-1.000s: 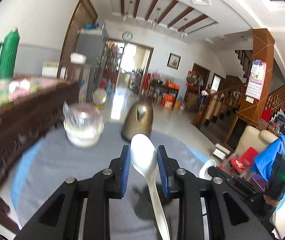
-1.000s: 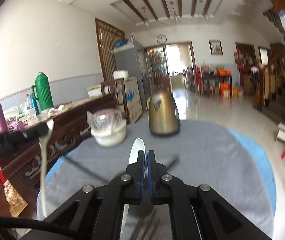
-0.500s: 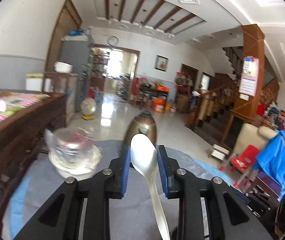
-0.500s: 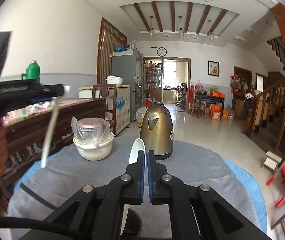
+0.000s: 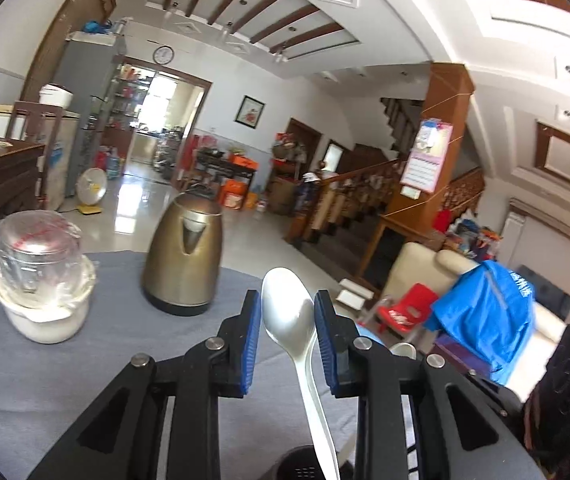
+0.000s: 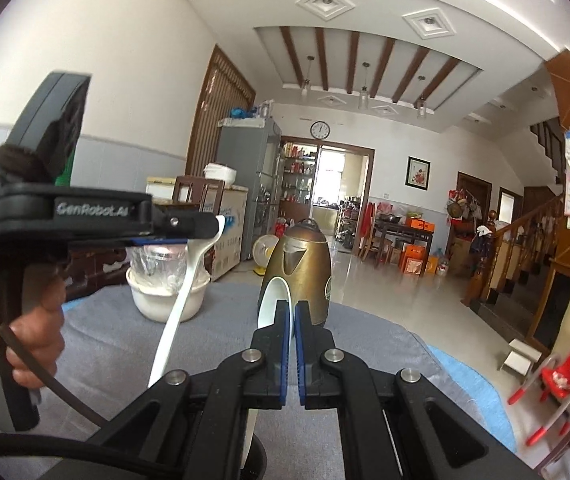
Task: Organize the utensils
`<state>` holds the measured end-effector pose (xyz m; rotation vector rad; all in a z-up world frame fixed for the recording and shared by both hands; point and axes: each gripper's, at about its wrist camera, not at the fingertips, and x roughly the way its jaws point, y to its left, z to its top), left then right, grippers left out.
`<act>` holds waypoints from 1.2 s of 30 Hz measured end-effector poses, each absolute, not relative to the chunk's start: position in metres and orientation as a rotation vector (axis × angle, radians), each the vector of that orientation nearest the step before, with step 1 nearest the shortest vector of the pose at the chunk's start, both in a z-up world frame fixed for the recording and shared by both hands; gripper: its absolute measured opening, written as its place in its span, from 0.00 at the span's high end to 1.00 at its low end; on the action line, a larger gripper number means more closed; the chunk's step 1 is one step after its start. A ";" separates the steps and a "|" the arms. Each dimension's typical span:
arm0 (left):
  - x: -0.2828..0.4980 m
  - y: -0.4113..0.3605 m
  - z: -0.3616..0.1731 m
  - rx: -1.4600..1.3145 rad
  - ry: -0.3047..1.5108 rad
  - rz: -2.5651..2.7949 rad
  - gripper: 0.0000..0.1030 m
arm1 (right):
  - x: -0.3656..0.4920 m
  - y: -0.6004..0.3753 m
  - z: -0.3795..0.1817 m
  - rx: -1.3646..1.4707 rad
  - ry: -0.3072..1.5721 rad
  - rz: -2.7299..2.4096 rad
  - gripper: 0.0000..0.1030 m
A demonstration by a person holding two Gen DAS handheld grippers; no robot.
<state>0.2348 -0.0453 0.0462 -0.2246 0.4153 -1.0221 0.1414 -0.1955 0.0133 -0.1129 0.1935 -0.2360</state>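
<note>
The metal spoon (image 5: pixel 289 316) stands bowl-up between the blue pads of the left gripper (image 5: pixel 288 320), which pinch its bowl edges; its handle runs down to 6 o'clock toward a dark holder (image 5: pixel 305 466) cut off by the frame. The right gripper (image 6: pixel 291 320) is nearly closed on a white spoon (image 6: pixel 271 300), its handle hidden behind the fingers. At 11 o'clock stand the kettle (image 5: pixel 185 256) and a plastic-wrapped bowl (image 5: pixel 41 280) on the grey cloth (image 5: pixel 25 380).

**Bright daylight, fisheye bend**

Daylight pours through the open rear doorway (image 6: pixel 331 176), overexposed there, and glares off the glossy pale floor tiles (image 5: pixel 137 200). Both views are sharp at centre; walls and ceiling beams curve toward black vignetted corners. The brass-coloured metal kettle (image 5: pixel 184 264) shows soft highlights.
</note>
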 end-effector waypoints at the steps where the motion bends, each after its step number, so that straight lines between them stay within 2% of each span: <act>1: 0.231 -0.047 0.046 -0.232 0.412 -1.038 0.72 | 0.141 -0.196 0.014 -0.100 0.186 -0.232 0.97; 18: 0.213 -0.070 0.019 -0.067 0.483 -1.058 0.72 | 0.139 -0.183 0.009 -0.103 0.219 -0.157 0.97; 28: 0.199 -0.041 0.024 -0.048 0.452 -0.961 0.72 | 0.117 -0.189 0.020 -0.078 0.246 -0.142 0.95; 30: 0.200 -0.026 0.027 -0.060 0.460 -0.908 0.68 | 0.106 -0.193 0.030 -0.056 0.229 -0.148 0.95; 32: 0.202 -0.010 0.025 -0.075 0.480 -0.834 0.55 | 0.089 -0.199 0.041 -0.025 0.202 -0.155 0.95; 36: 0.198 0.028 0.012 -0.146 0.555 -0.685 0.50 | 0.053 -0.214 0.059 0.045 0.160 -0.163 0.95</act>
